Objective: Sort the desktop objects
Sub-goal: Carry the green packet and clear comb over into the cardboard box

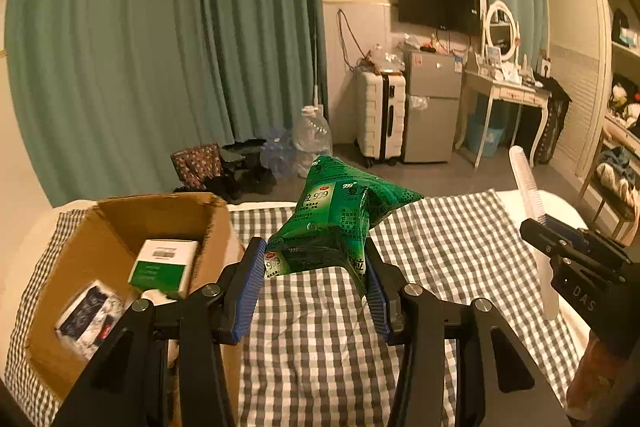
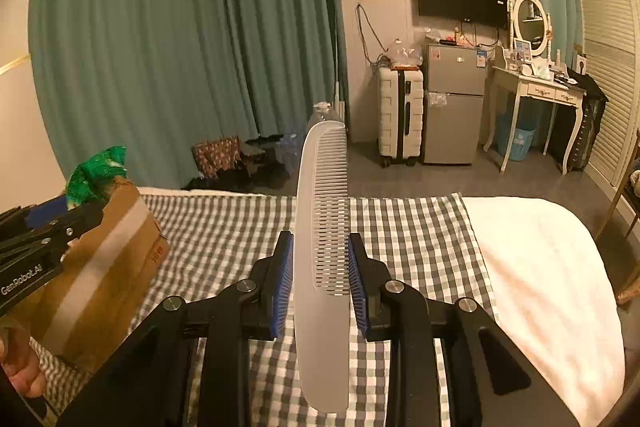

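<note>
My left gripper is shut on a green medicine packet and holds it above the checked cloth, just right of an open cardboard box. The box holds a green-and-white carton and a dark packet. My right gripper is shut on a white comb, held upright above the cloth. The comb also shows at the right of the left wrist view, and the packet and box show at the left of the right wrist view.
The checked cloth covers a white bed. Beyond the bed stand teal curtains, a water jug, a white suitcase, a small fridge and a dressing table.
</note>
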{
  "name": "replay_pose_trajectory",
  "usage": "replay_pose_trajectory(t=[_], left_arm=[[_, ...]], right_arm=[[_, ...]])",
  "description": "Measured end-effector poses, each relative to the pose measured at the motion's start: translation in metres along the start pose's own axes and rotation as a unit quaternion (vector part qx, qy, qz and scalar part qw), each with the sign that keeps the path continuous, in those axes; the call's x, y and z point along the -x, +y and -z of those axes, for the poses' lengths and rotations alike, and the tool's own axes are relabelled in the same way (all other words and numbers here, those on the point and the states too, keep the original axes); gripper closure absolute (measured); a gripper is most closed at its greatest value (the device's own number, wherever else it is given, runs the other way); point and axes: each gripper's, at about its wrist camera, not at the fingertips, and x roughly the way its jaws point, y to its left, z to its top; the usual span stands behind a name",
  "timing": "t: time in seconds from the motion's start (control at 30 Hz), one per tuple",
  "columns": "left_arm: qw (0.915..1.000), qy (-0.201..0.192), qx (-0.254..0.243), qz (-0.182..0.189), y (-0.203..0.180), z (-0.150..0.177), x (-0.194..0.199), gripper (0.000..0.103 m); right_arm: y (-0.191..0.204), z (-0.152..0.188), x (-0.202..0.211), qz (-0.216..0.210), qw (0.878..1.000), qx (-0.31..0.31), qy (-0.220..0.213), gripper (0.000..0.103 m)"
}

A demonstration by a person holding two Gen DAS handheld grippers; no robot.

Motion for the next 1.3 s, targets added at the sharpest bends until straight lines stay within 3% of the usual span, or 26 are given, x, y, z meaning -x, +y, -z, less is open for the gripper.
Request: replay_pose_trajectory(t=[0.5,0.77,1.3], left_arm=[[0.9988,-0.036,0.031,-0.012,0.027,-0.003,0.047,0.055],[0.9980,-0.044,0.043,-0.016,0.041,-0.004,0.051,0.055],[0.9965,-0.068,0.022,-0.043,0.092,-0.010,0.076,0.055]], right_arm=[[0.030,0.000,0.052,-0.014,0.999,0.007,-0.035,0.077],[0.041,-0.004,0.053,-0.020,0.999,0.012,-0.039,0.077],[0.110,-0.020,0.050,-0.044,0.997,0.034,-0.048,0.077]])
